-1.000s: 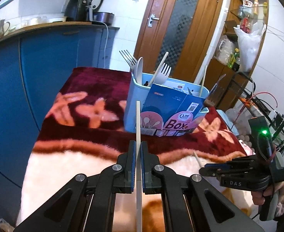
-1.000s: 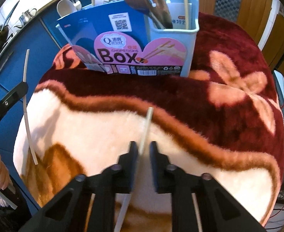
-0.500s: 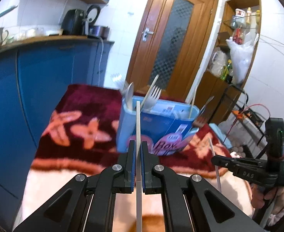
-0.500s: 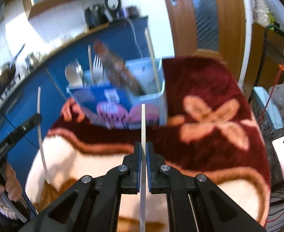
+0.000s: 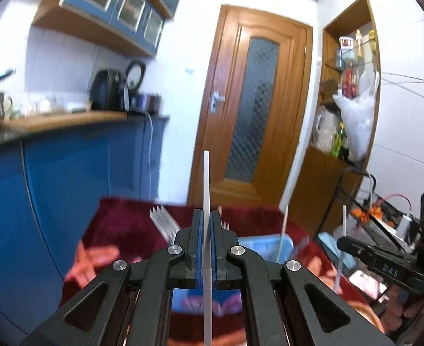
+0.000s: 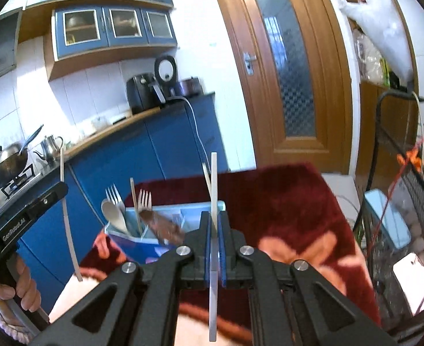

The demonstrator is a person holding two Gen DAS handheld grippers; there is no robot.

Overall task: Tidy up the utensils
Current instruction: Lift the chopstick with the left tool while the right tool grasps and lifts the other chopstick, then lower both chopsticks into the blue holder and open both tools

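A thin, pale, square-section chopstick (image 5: 206, 190) stands nearly upright, pinched between blue pads. A second pale chopstick (image 6: 213, 201) of the same kind is clamped likewise, also upright. Beyond them, a light blue plastic utensil box (image 6: 180, 212) sits on the dark red flowered blanket, holding silver forks (image 6: 114, 196), a pale spoon (image 6: 112, 214) and further sticks upright.

Daylight floods the kitchen, washing out the white wall tiles (image 6: 76, 98). Motion blur smears the utensil box (image 5: 265, 249) and the red blanket (image 5: 116, 230), and fisheye distortion bends the door (image 6: 287, 66) at dark-cornered edges.
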